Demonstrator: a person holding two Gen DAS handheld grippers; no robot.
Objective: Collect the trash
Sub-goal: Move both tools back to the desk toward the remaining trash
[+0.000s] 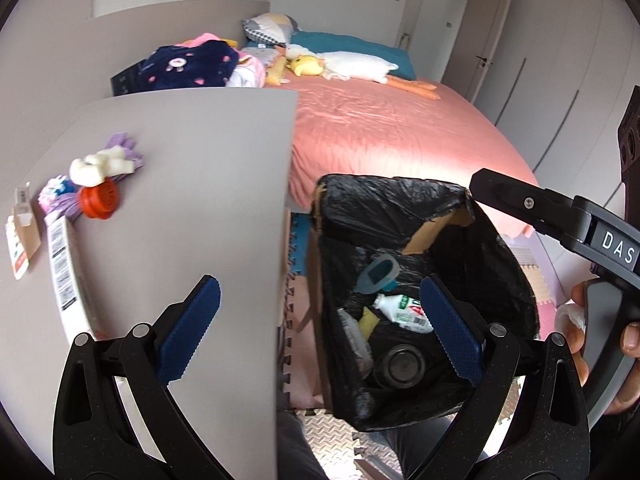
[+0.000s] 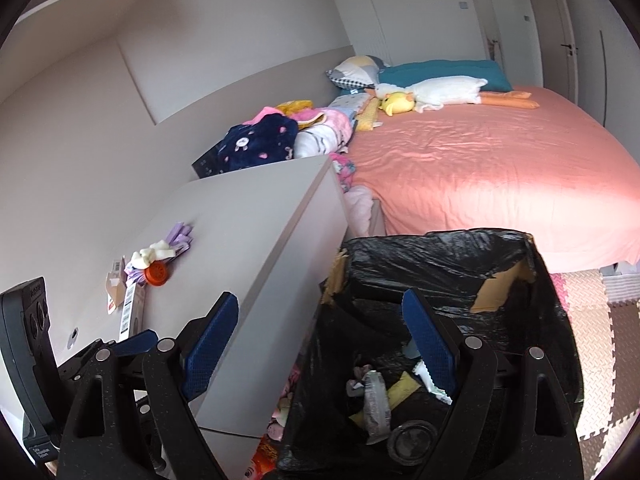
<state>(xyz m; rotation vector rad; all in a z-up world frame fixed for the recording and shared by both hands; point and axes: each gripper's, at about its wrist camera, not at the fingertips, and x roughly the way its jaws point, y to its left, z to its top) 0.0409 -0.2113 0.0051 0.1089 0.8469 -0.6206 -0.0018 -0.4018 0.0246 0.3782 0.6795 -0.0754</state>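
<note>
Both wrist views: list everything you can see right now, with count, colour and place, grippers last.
bin: one, cardboard box with black liner, on the floor between cabinet and bed.
trash in bin: several pieces, including a white bottle, a blue plastic piece, a dark round lid.
cabinet: one, grey, left of the bin.
orange cap: one, on the cabinet top, beside a white and purple bundle.
packaging cards: a few, white and brown, at the cabinet's left edge.
bed: one, pink sheet.
goose plush: one, white, by the teal pillow.
clothes pile: navy and pink, behind the cabinet.
left gripper: open, empty.
right gripper: open, empty.
</note>
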